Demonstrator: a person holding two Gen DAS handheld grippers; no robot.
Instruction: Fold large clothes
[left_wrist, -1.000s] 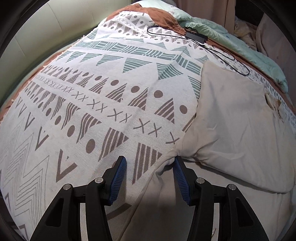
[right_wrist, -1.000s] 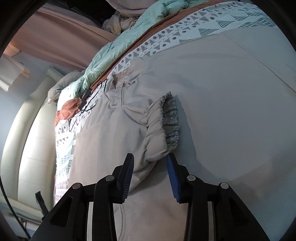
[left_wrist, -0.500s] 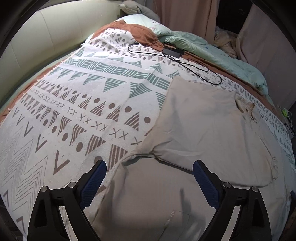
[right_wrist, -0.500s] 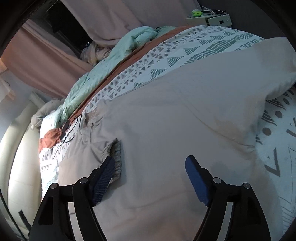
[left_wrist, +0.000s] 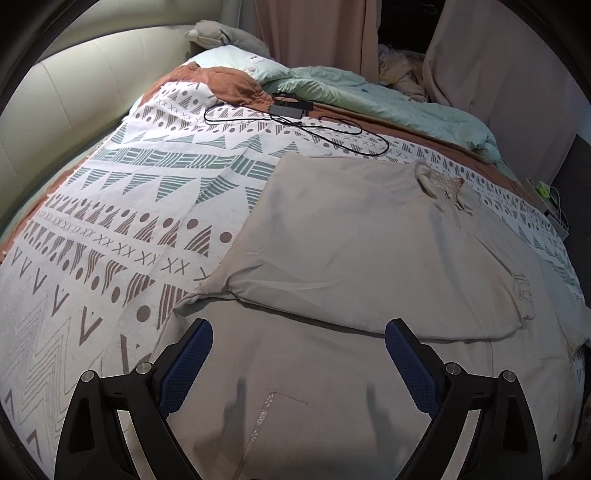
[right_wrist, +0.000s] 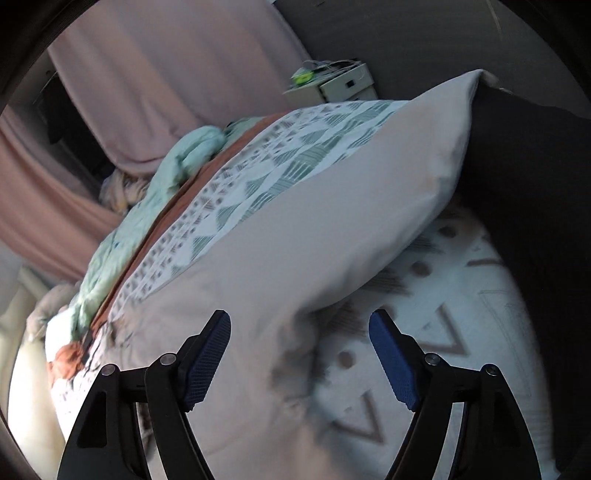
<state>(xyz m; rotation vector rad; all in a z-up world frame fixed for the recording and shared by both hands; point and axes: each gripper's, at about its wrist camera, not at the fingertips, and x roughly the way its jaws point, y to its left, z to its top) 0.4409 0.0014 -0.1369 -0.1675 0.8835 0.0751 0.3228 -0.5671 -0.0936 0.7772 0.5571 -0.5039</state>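
A large beige garment (left_wrist: 362, 251) lies spread on the patterned bedspread (left_wrist: 122, 206), its upper part folded over so a sleeve cuff (left_wrist: 522, 295) lies at the right. My left gripper (left_wrist: 295, 354) is open and empty above the garment's near part. In the right wrist view the same beige garment (right_wrist: 303, 251) runs across the bed to the far corner. My right gripper (right_wrist: 299, 350) is open and empty over the garment's edge, where it meets the bedspread (right_wrist: 443, 306).
A black charger with its cable (left_wrist: 291, 114) lies on the bedspread near the head of the bed. A mint duvet (left_wrist: 388, 99) is bunched along the far side. A padded headboard (left_wrist: 66, 107) stands at the left. A bedside cabinet (right_wrist: 332, 85) stands past the bed's far corner.
Both grippers opened wide and let go of the garment, then drew back and up. The right wrist view swung toward the bed's far corner.
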